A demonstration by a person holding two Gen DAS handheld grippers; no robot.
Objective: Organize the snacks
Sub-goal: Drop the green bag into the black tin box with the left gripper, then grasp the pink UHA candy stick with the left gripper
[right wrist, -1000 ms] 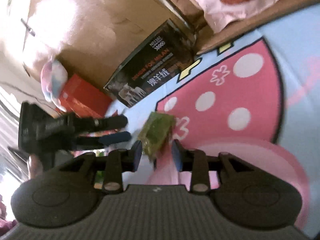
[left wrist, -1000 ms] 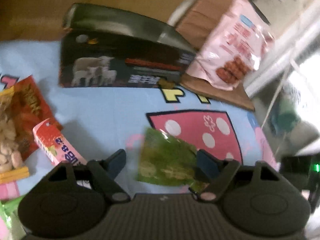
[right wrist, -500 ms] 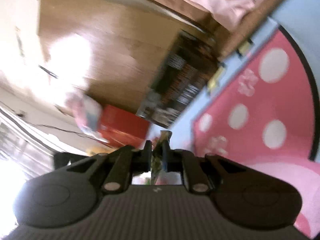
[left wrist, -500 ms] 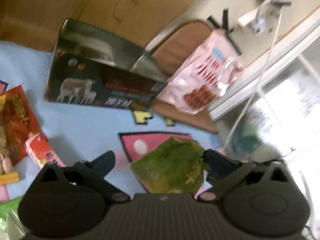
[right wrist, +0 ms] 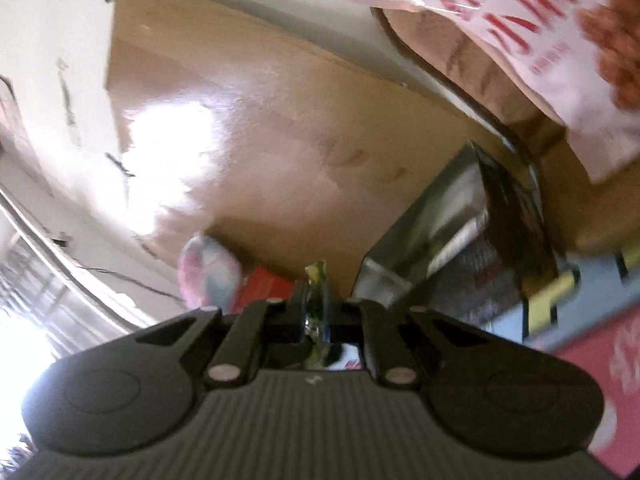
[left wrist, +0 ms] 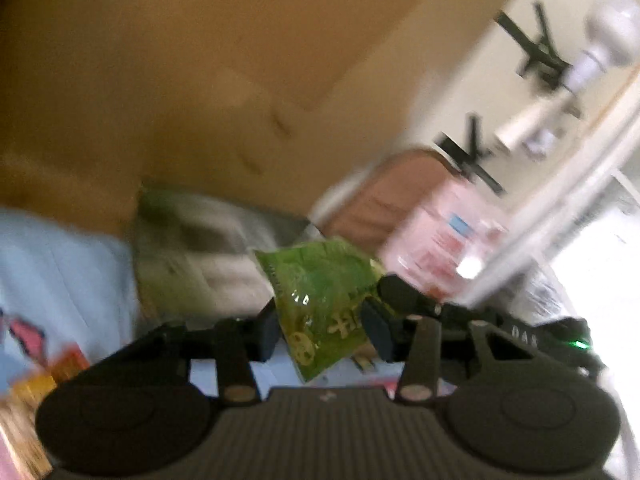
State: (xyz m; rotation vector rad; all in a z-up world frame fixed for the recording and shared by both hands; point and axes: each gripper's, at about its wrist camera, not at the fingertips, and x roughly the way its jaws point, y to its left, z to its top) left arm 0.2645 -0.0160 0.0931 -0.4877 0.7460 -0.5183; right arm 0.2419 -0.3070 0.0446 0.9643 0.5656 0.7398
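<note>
A green snack packet [left wrist: 320, 300] hangs in the air above the blue patterned cloth. My right gripper [right wrist: 316, 316] is shut on it; in the right wrist view only its thin edge [right wrist: 316, 276] shows between the fingers. In the left wrist view the packet sits between my left gripper's [left wrist: 326, 330] fingers, which stand apart and do not clamp it. The right gripper's dark body [left wrist: 460, 312] reaches in from the right. A pink snack bag [left wrist: 444, 236] leans in a brown container [left wrist: 360, 208] behind; it also shows in the right wrist view [right wrist: 540, 36].
An open dark box [right wrist: 460, 232] with a silvery inside lies on the cloth, blurred in the left wrist view [left wrist: 196, 248]. A large cardboard box [right wrist: 280, 120] stands behind it. Red and orange snack packs [left wrist: 44, 380] lie at the lower left. A red box [right wrist: 268, 284] sits far back.
My right gripper closed on the green packet and lifted it off the cloth. Both grippers tilted upward. My left fingers came closer together around the packet.
</note>
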